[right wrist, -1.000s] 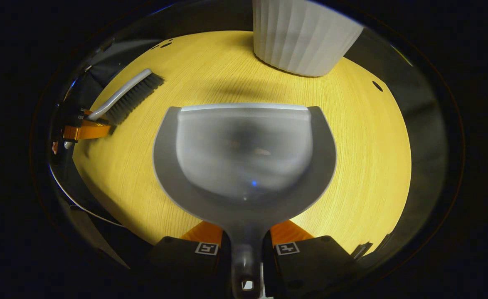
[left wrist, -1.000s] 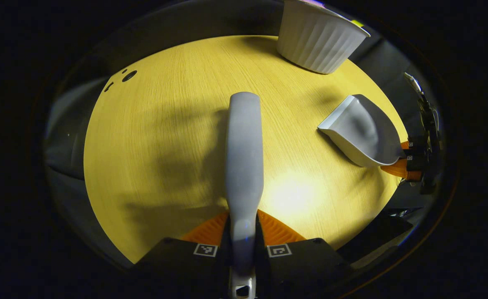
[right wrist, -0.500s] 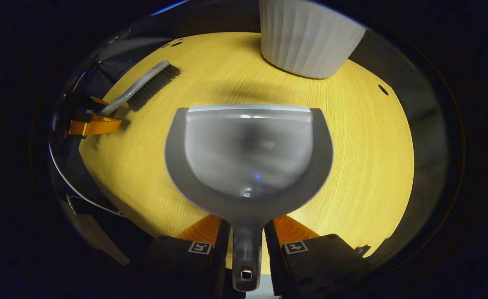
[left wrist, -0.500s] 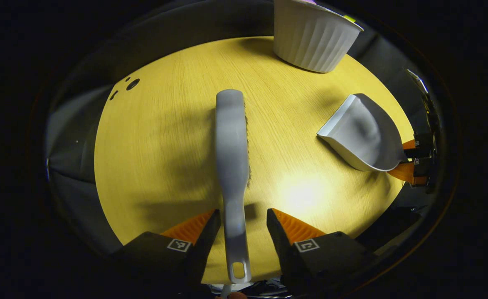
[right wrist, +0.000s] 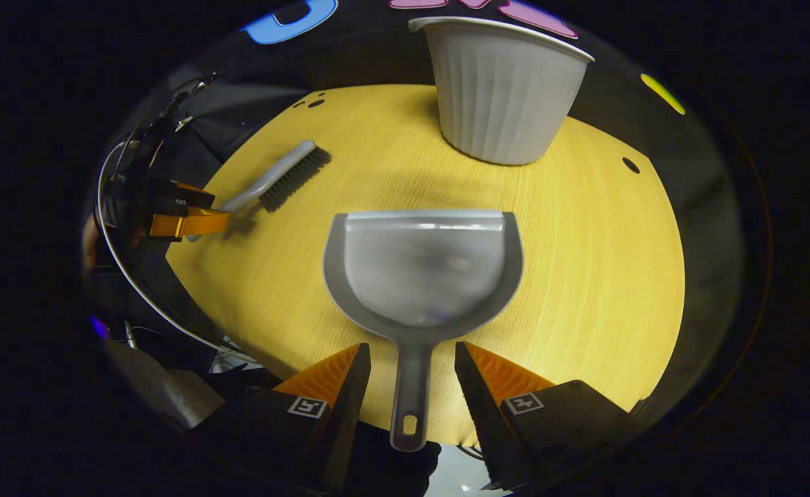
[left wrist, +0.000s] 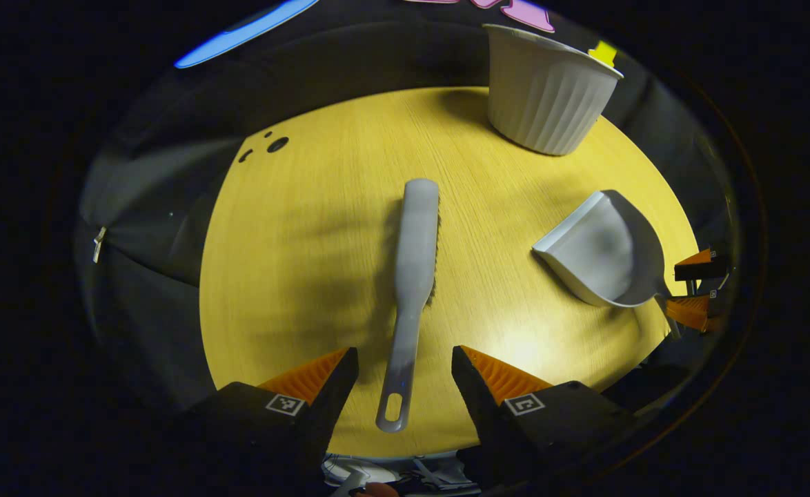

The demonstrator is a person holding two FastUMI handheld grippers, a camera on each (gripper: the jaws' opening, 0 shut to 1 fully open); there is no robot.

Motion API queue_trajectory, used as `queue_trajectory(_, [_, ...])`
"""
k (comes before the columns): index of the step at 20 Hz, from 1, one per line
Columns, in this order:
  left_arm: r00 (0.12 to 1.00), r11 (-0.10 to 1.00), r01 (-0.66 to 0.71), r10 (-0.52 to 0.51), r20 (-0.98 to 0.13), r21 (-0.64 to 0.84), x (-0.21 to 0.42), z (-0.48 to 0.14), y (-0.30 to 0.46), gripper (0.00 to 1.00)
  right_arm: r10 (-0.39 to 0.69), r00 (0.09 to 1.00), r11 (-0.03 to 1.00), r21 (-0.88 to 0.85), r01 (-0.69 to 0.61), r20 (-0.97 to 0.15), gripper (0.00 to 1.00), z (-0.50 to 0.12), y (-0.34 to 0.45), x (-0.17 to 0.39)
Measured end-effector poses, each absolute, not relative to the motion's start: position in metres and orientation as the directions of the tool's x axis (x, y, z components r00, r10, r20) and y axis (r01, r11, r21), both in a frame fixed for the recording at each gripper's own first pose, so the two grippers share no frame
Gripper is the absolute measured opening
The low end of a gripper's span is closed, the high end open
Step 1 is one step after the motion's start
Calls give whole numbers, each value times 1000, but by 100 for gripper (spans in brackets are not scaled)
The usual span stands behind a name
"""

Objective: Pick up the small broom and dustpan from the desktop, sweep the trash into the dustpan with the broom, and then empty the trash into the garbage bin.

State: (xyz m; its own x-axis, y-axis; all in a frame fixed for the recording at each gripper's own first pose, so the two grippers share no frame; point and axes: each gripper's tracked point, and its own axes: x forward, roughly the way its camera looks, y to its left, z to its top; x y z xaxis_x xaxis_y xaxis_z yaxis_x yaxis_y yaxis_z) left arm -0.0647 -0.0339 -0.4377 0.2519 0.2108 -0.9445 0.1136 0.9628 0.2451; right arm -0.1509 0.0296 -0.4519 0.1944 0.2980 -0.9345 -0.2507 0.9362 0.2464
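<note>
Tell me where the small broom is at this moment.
In the left gripper view the small broom lies flat on the desktop, its handle between the open left gripper, left of the dustpan.

A staged recording booth, this, not a lived-in room. Black cloth wall (right wrist: 377, 55) hangs straight ahead of the claw, just behind a bare yellow wood-grain desktop (right wrist: 584, 262) with small drilled holes (left wrist: 277, 144) off to the left. Loose cables (right wrist: 136, 304) dangle at the desk's near edge.
</note>
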Motion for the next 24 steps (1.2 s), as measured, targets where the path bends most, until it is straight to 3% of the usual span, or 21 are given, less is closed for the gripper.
queue_trajectory(6, [528, 982, -17, 168, -832, 187, -41, -370, -67, 89, 382, 464, 913, 251, -321, -799, 82, -373, 36, -98])
queue_trajectory(13, [814, 981, -88, 172, -554, 176, -28, -269, -110, 89, 461, 669, 880, 200, -431, -583, 91, -291, 44, -48])
queue_trajectory(18, [902, 980, -135, 182, -392, 145, -29, -213, -147, 89, 510, 739, 852, 140, -504, -440, 97, -241, 54, -25])
queue_trajectory(24, [922, 963, -207, 252, -295, 175, -38, -176, -175, 89, 568, 745, 817, 123, -564, -350, 98, -208, 57, -11])
